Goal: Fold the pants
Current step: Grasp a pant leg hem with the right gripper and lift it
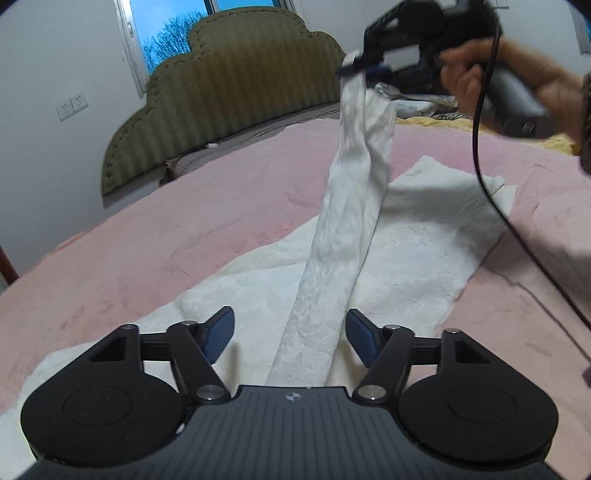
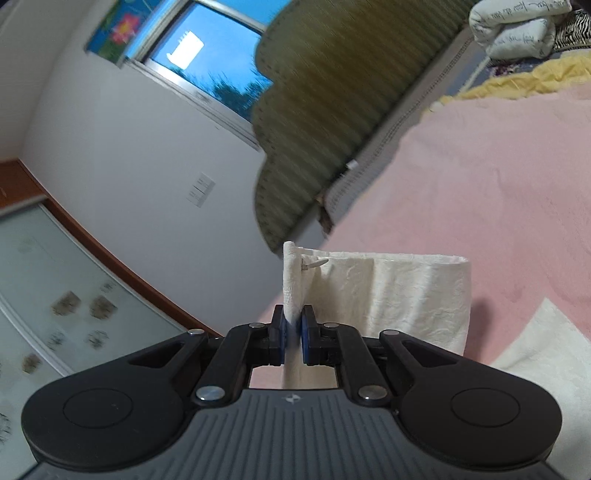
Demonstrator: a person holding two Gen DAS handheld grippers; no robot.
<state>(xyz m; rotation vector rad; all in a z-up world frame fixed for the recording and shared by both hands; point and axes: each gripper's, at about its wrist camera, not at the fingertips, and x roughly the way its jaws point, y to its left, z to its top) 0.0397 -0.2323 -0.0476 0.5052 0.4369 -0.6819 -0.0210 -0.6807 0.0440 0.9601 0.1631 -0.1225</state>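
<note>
Only illegible cursive script shows, on the white pillow [image 2: 517,33].

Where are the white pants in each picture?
Left wrist view: white pants in the middle, one leg pulled up by the right gripper at top.
Right wrist view: white pants in the middle, pinched in the jaws.
Both show the green headboard.

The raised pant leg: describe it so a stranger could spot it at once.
On the pink bed, white pants lie spread flat. From them one pant leg rises as a narrow strip to the right gripper, which pinches its hem. It alone hangs in the air; the rest lies flat.
</note>
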